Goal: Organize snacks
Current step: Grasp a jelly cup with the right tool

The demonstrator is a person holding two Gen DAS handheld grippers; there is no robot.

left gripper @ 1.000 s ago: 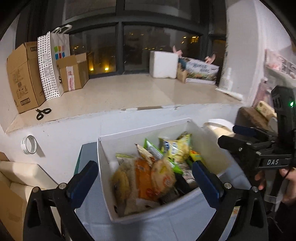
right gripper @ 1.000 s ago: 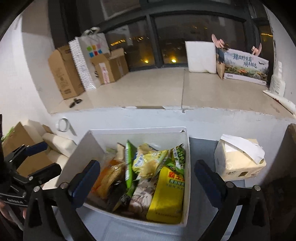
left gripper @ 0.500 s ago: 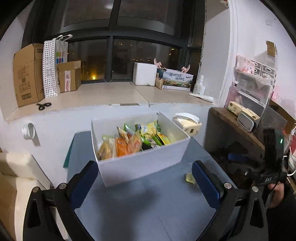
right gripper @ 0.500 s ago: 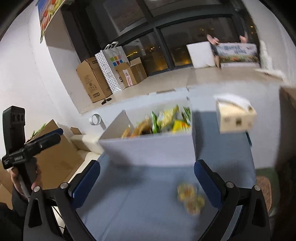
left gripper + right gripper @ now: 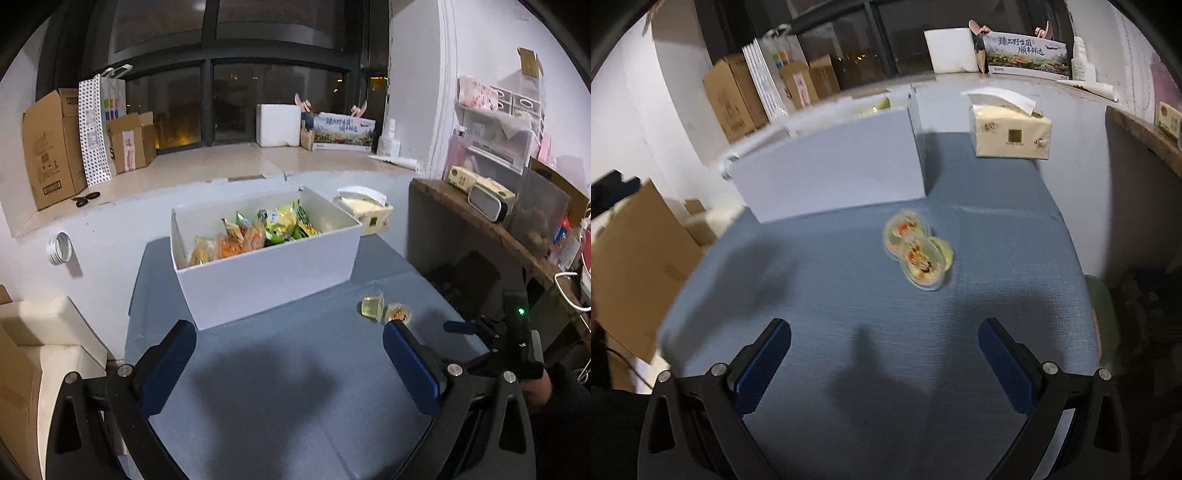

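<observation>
Blue table [image 5: 997,240] by a dark window. White box [image 5: 266,273] already full of snack packets [image 5: 258,232]. Two jelly cups [image 5: 918,251] left, touching, near the box's front. Right gripper [image 5: 884,356] and left gripper [image 5: 288,354] both spread wide, holding nothing. Suggest the right takes the nearer cup: straddle one only, square to its rim, and close gently since the thin plastic likely deforms.

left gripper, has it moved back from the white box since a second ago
Yes. The left gripper has pulled back and up from the white box: a second ago the box filled the gap between its fingers, now bare blue table lies between them.
</observation>
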